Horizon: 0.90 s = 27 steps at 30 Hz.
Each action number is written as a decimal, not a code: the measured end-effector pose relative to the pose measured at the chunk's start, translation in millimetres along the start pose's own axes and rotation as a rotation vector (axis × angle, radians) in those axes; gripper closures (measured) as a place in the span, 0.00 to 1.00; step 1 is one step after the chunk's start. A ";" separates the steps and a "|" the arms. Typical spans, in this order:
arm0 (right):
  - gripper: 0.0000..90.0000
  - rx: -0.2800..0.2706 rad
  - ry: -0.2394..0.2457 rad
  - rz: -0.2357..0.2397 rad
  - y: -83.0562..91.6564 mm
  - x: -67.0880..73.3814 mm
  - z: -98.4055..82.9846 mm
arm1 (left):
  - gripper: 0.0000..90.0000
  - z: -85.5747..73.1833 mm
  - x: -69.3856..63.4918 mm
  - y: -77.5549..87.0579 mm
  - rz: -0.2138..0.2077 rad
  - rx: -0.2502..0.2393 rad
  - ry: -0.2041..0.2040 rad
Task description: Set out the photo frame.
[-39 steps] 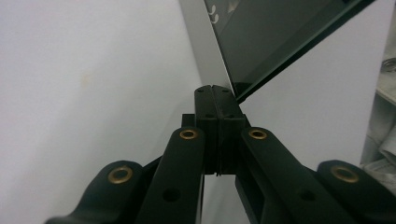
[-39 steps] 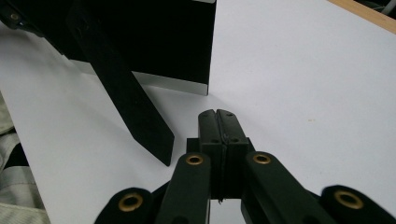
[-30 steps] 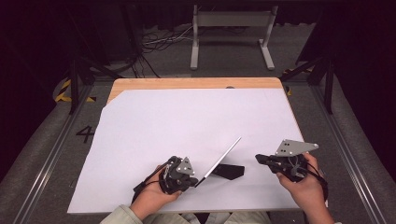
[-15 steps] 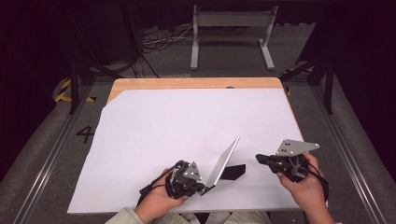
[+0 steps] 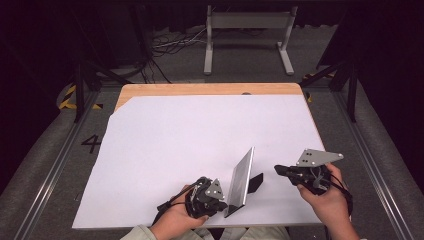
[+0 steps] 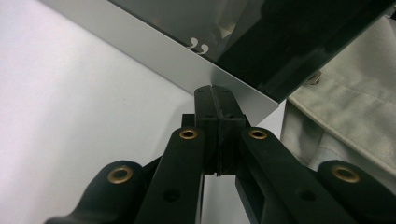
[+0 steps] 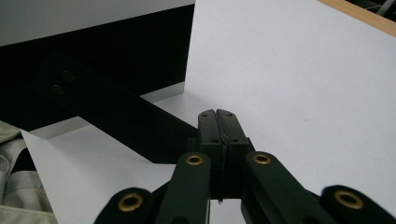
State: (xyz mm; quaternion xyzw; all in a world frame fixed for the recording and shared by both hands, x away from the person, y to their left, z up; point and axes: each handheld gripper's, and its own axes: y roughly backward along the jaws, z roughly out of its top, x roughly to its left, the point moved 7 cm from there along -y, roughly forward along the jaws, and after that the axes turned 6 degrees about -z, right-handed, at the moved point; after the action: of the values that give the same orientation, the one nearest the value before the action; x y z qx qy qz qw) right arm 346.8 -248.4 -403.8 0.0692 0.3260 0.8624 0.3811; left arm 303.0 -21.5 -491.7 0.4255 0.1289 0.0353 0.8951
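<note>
A silver-edged picture frame (image 5: 241,181) stands on edge near the front of the white table sheet (image 5: 200,145), propped by a black back leg (image 5: 256,182). My left gripper (image 5: 223,202) is shut, and its tips touch the frame's near lower corner. In the left gripper view the closed jaws (image 6: 215,91) meet the silver border (image 6: 163,51) below the dark glass (image 6: 261,32), with nothing between them. My right gripper (image 5: 277,170) is shut and hovers just right of the leg. In the right gripper view its tips (image 7: 216,114) sit beside the black leg (image 7: 116,116).
The white sheet leaves a strip of wooden tabletop (image 5: 200,89) bare at the far edge. A metal stand (image 5: 247,30) and cables lie on the floor beyond. The frame and both hands are close to the table's front edge. A beige sleeve (image 6: 345,126) lies behind the frame.
My left hand has slid right and toward the front edge. The frame's near end went with it, so the frame now points more steeply away. The right hand has stayed put.
</note>
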 end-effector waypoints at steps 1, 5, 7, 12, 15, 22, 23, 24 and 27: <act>1.00 -0.001 -0.001 -0.002 0.2 -0.3 0.0 | 1.00 0.9 -0.7 -1.0 -0.002 0.000 -0.005; 1.00 -0.005 -0.002 -0.006 1.6 -2.0 0.1 | 1.00 3.0 -4.4 -5.9 -0.017 0.011 -0.017; 1.00 -0.004 -0.007 -0.009 2.0 -3.0 -0.4 | 1.00 4.4 -5.5 -7.5 -0.018 0.014 -0.025; 1.00 -0.004 -0.013 -0.012 2.8 -3.9 -0.5 | 1.00 6.4 -6.8 -9.8 -0.021 0.013 -0.027; 1.00 -0.011 -0.017 -0.012 3.2 -4.2 0.2 | 1.00 6.4 -6.4 -9.8 -0.021 0.012 -0.027; 0.85 -0.022 -0.115 0.017 6.2 -1.2 6.6 | 0.99 4.3 -1.2 3.0 -0.003 -0.013 -0.012; 0.83 -0.024 -0.112 0.010 7.3 -0.7 8.3 | 0.98 3.6 1.2 6.6 0.004 -0.021 -0.004; 0.82 -0.030 -0.118 0.008 8.7 -0.4 10.3 | 0.98 2.8 3.4 10.2 0.011 -0.029 0.004; 0.75 -0.046 -0.168 0.042 14.2 3.4 17.6 | 0.98 -0.1 9.3 21.0 0.033 -0.046 0.021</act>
State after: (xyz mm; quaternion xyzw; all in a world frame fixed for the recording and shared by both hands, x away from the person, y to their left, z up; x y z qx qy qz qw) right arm 342.2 -244.0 -381.8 0.1392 0.2714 0.8687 0.3902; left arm 313.0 -6.5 -477.4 0.4065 0.1306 0.0576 0.9024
